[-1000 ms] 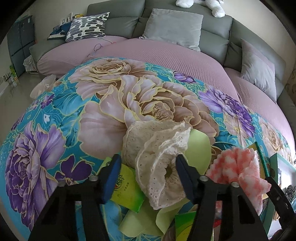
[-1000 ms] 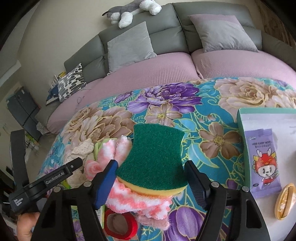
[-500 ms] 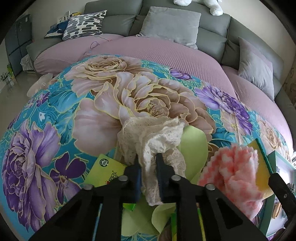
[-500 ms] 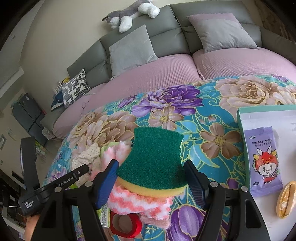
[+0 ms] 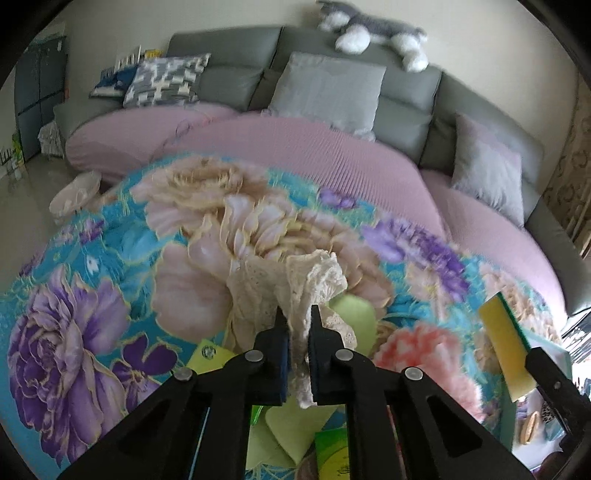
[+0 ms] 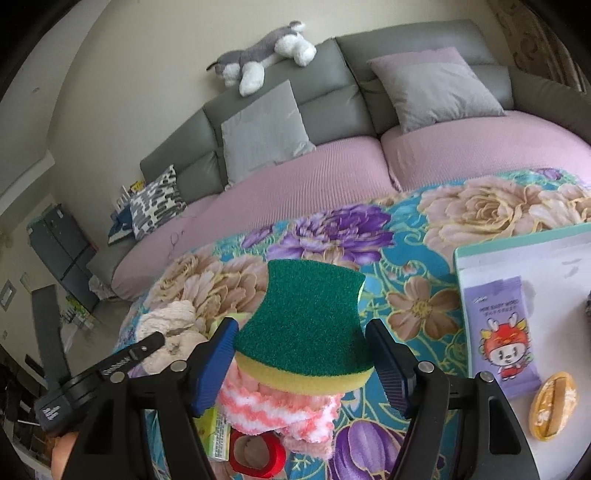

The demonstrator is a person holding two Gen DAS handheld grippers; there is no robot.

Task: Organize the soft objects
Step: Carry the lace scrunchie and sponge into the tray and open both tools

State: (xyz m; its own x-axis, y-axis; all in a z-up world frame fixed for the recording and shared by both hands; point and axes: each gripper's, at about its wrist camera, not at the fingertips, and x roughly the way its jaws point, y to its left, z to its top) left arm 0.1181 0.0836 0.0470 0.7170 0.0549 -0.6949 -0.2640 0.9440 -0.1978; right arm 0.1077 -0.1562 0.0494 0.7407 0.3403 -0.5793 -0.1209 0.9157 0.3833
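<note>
Cream lace cloth bunches up between the jaws of the left gripper, which are nearly closed and pinch a fold of it, the rest of the lace spreading ahead over the floral cloth that covers the tabletop. Under and beside the lace lie pale green paper sheets and a green packet. To the right a pink and white fluffy cloth rests on the floral cloth, and further right the yellow side of a sponge stands up beside a black finger of the other tool. Behind runs a grey sofa with pink seat covers, grey cushions and a plush dog on its back; this view is somewhat blurred. From the right wrist, the right gripper has its jaws spread wide, and the green and yellow sponge sits between them, scouring face up, with a gap at the right pad; whether the left pad touches it I cannot tell. The sponge lies on top of the pink and white fluffy cloth. Near the lower edge is a red tape roll. To the left, the left gripper reaches to the lace cloth. At right a white tray with a mint rim carries a purple wipes pack and an orange oval piece.
</note>
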